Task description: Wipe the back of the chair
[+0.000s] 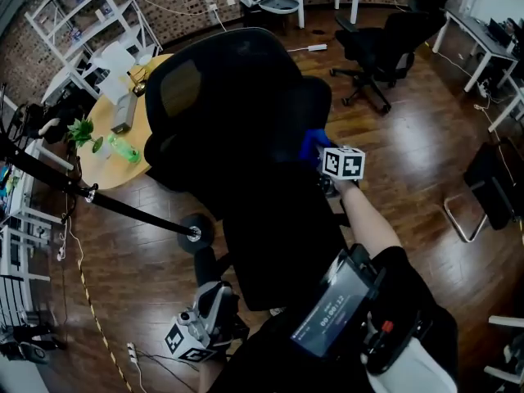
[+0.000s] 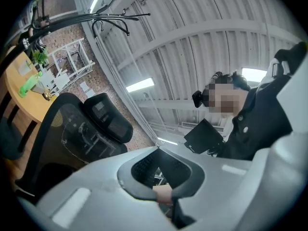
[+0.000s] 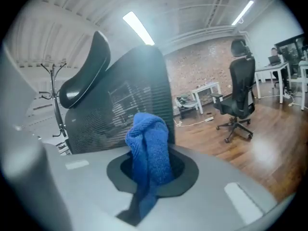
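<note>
- Chair [image 1: 246, 97]: a black mesh office chair with a headrest [image 3: 86, 76]. It stands on the wood floor just off the right edge of the round wooden table [image 1: 105, 166]. Its back faces the person.
- Right gripper [image 1: 326, 155]: it is raised at the right side of the chair's back, clear of the table's right edge. Its jaws are closed onto a blue cloth [image 3: 149, 153].
- Blue cloth: it stands bunched above the jaws, with a tail hanging below the pinch. In the head view it [image 1: 313, 144] lies at the right margin of the chair's back. Contact with the mesh cannot be confirmed.
- Left gripper [image 1: 205, 322]: it is held low beside the chair's lower column, well off the table's near edge. In its own view the left gripper [image 2: 163, 186] has its jaws together. A small tan patch sits at the meeting line and cannot be identified. No cloth is in it.
- Table top: a green bottle [image 1: 123, 148] lies near the near edge. A small plant [image 1: 80, 129] stands at the left edge.
- A second black chair [image 1: 385, 43] stands well apart, beyond the table's far right.
</note>
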Tool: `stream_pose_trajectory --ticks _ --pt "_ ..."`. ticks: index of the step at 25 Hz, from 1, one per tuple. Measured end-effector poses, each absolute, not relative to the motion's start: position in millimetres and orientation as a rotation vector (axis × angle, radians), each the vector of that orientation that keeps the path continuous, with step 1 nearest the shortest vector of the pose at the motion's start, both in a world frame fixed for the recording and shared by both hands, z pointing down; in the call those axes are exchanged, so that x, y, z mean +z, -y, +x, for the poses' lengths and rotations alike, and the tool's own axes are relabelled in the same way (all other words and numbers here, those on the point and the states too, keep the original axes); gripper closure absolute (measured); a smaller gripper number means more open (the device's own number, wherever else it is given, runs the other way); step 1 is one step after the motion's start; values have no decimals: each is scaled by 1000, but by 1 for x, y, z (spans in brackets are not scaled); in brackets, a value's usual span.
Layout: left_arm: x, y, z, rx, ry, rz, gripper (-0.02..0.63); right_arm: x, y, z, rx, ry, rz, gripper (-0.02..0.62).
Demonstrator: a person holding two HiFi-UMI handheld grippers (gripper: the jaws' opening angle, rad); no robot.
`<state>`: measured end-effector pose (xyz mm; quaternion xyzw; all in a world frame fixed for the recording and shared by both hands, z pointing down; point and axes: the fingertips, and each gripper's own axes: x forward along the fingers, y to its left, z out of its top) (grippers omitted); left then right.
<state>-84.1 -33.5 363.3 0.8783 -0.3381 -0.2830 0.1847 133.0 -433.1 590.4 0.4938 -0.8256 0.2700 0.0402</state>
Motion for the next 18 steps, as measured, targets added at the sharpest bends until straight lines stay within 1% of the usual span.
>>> stream_pose_trajectory --ticks 6,9,11,18 --pt "367 32 -91 -796 921 2470 603 575 426 212 756 2374 1910 565" --pt "373 28 -101 -796 921 2459 603 575 414 224 744 2314 2039 565" --pt "377 26 -108 -791 929 2450 603 589 408 202 752 2311 1968 565" --pt "380 9 -144 -798 1039 2401 603 646 389 66 850 2372 1600 565"
